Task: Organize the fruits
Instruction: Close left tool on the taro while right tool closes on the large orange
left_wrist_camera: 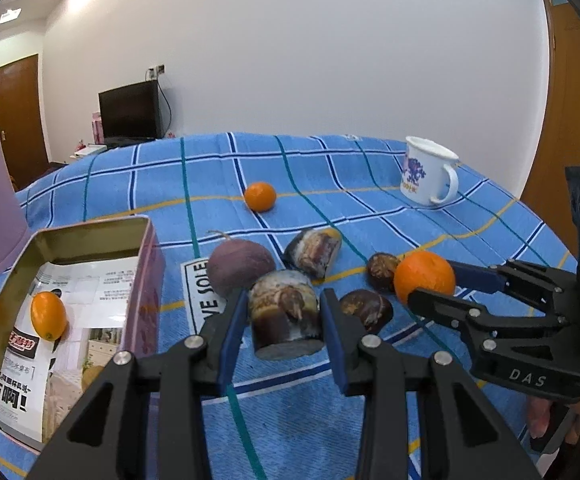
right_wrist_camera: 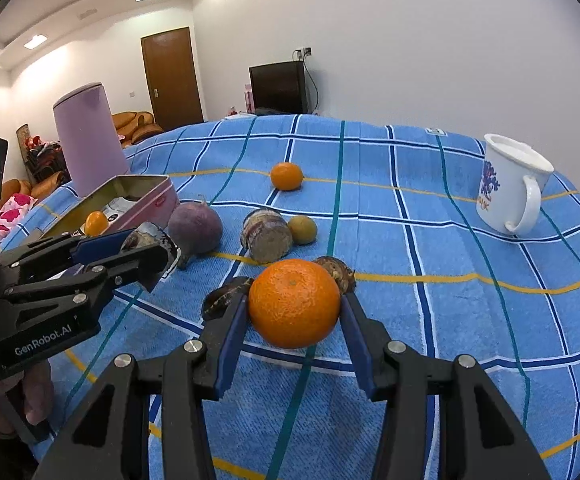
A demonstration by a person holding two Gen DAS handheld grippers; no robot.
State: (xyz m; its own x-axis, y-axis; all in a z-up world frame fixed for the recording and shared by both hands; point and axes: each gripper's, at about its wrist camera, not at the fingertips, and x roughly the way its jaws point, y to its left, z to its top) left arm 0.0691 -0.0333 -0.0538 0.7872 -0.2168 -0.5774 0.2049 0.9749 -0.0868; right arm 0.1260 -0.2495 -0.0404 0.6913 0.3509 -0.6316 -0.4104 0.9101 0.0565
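My left gripper (left_wrist_camera: 284,312) is shut on a brown sugarcane piece (left_wrist_camera: 285,314), held just above the cloth; it also shows in the right wrist view (right_wrist_camera: 149,242). My right gripper (right_wrist_camera: 294,312) is shut on an orange mandarin (right_wrist_camera: 294,303), which also shows in the left wrist view (left_wrist_camera: 424,276). An open tin box (left_wrist_camera: 89,236) at the left holds a kumquat (left_wrist_camera: 48,315) on printed paper. On the cloth lie another mandarin (left_wrist_camera: 260,196), a purple passion fruit (left_wrist_camera: 239,266), a second sugarcane piece (left_wrist_camera: 313,252) and two chestnuts (left_wrist_camera: 366,310).
A white enamel mug (left_wrist_camera: 430,172) stands at the far right. A lilac cylinder container (right_wrist_camera: 89,136) stands behind the tin box. A small yellow-green fruit (right_wrist_camera: 302,229) lies beside the second sugarcane piece. The table edge curves away at the back.
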